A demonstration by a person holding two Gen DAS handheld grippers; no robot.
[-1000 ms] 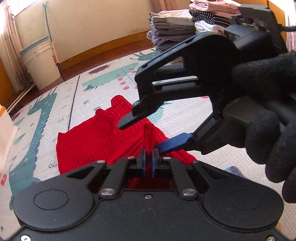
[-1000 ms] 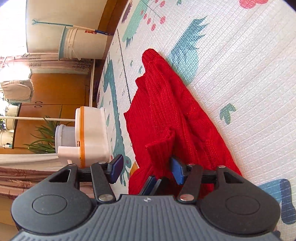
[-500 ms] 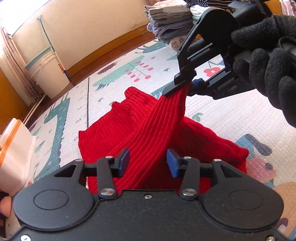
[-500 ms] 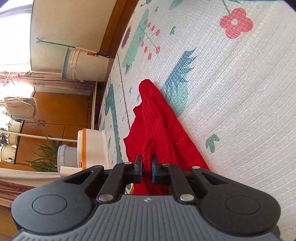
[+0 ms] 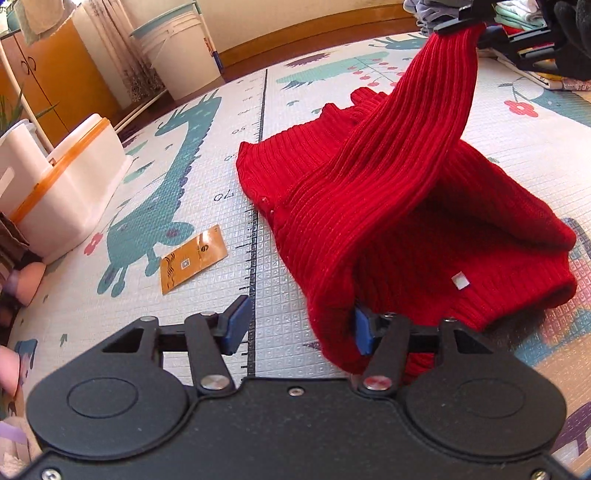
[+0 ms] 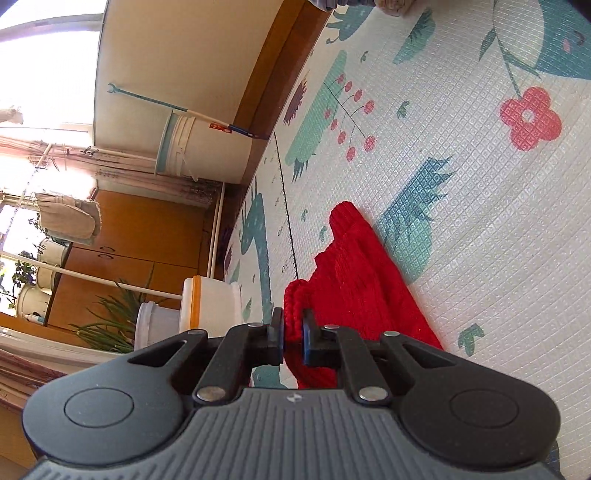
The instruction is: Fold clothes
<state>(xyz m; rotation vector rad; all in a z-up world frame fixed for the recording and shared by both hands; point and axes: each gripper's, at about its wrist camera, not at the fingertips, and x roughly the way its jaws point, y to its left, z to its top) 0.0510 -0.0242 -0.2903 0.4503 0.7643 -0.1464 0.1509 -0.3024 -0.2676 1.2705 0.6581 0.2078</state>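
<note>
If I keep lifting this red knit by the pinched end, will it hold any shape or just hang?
Probably just hang: the red sweater drapes in a slack band from the right gripper down to the mat. Its thick ribbing suggests some weight. The wide-open left gripper holds nothing, so the body will likely drag.

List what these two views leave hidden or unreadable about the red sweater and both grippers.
- Left wrist view: the red sweater covers part of the left gripper, whose jaws are apart; contact unclear.
- Left wrist view: the right gripper is cut off by the top edge.
- Left wrist view: the sweater's white tag is too small to read.
- Right wrist view: the gripper body hides the sweater's lower part.
</note>
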